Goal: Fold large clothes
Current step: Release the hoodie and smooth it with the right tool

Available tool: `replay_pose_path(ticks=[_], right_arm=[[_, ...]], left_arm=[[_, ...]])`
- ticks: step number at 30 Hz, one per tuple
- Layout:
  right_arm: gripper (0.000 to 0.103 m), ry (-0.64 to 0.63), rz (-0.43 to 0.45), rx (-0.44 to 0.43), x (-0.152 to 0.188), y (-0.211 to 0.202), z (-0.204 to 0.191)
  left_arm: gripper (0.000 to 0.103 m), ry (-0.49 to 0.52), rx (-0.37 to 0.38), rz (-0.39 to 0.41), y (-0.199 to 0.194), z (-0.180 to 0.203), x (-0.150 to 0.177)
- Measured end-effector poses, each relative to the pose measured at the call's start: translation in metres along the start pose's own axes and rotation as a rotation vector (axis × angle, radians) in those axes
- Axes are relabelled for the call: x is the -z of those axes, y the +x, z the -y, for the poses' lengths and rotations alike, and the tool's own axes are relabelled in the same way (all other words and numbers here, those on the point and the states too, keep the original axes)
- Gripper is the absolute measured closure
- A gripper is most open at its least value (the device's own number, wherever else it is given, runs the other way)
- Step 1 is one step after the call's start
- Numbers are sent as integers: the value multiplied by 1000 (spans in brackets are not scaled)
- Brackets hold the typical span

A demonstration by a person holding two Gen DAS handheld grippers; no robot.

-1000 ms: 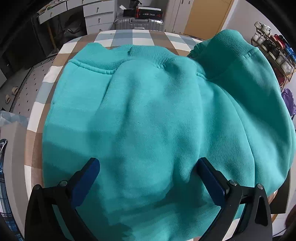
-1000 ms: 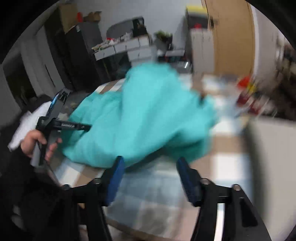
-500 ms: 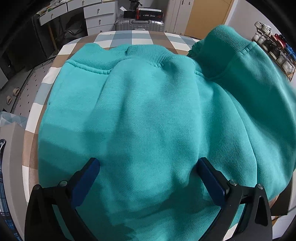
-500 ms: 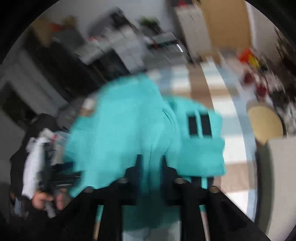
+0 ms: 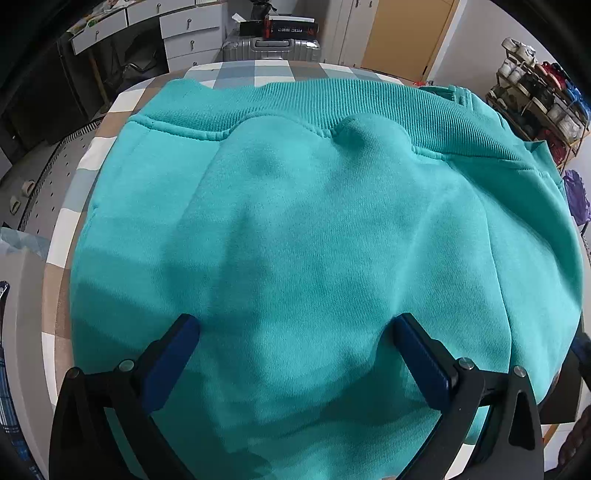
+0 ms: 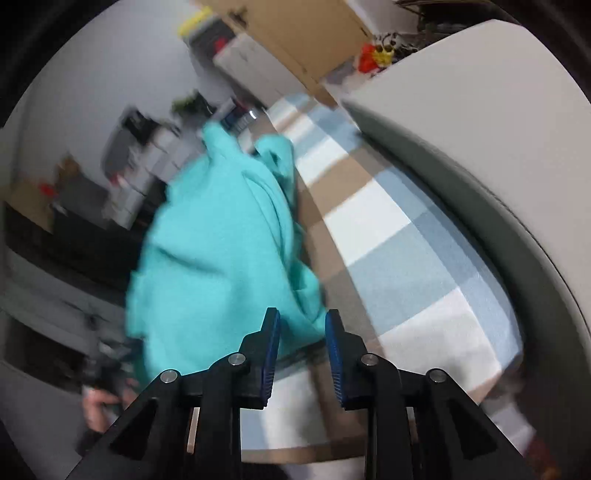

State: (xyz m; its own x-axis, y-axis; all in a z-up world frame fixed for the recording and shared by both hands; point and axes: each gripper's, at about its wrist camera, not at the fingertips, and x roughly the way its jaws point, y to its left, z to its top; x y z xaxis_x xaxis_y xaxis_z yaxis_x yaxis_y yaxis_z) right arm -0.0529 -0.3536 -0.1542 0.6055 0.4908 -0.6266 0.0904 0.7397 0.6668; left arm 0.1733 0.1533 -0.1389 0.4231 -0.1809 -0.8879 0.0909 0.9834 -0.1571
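A large teal fleece sweatshirt (image 5: 314, 229) lies spread over the checked blue, white and tan table (image 5: 258, 72), its ribbed hem at the far edge. The left claw (image 5: 295, 354) hangs over the cloth, blue pads wide apart, gripping nothing. The right claw (image 6: 302, 347), at the garment's edge, is opening; a fold shows between its pads, unpinched.

The sweatshirt (image 5: 317, 236) is plain teal, its ribbed hem band (image 5: 362, 107) the same teal. Under it the worktop (image 6: 399, 254) is checked in white, pale blue, grey-blue and tan squares. Both the left tool (image 5: 295, 332) and the right tool (image 6: 302, 325) are black with dark blue pads. The suitcase (image 5: 271, 50) is silver; the door (image 5: 406, 33) is ochre.
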Motion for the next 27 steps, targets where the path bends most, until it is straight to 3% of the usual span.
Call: replay_pose_path(ticks=[1, 3, 8, 10, 13, 16, 20, 27], right_arm=[[45, -4, 16, -32, 5, -6, -1], [24, -19, -21, -76, 16, -5, -8], [24, 93, -208, -218, 21, 46, -20], [24, 132, -236, -244, 16, 66, -22], [24, 163, -245, -208, 3, 93, -28], [23, 233, -217, -182, -2, 107, -26], [23, 252, -92, -124, -2, 100, -27], [23, 39, 7, -45, 10, 62, -55]], left_arm=[[1, -4, -2, -5, -2, 0, 0], [1, 6, 5, 0, -8, 4, -1], [1, 83, 100, 89, -30, 31, 1], [1, 129, 136, 84, -29, 41, 3], [1, 152, 112, 52, -15, 47, 2], [1, 149, 134, 27, -7, 44, 0], [1, 171, 142, -3, -2, 43, -2], [1, 133, 176, 8, -23, 31, -1]])
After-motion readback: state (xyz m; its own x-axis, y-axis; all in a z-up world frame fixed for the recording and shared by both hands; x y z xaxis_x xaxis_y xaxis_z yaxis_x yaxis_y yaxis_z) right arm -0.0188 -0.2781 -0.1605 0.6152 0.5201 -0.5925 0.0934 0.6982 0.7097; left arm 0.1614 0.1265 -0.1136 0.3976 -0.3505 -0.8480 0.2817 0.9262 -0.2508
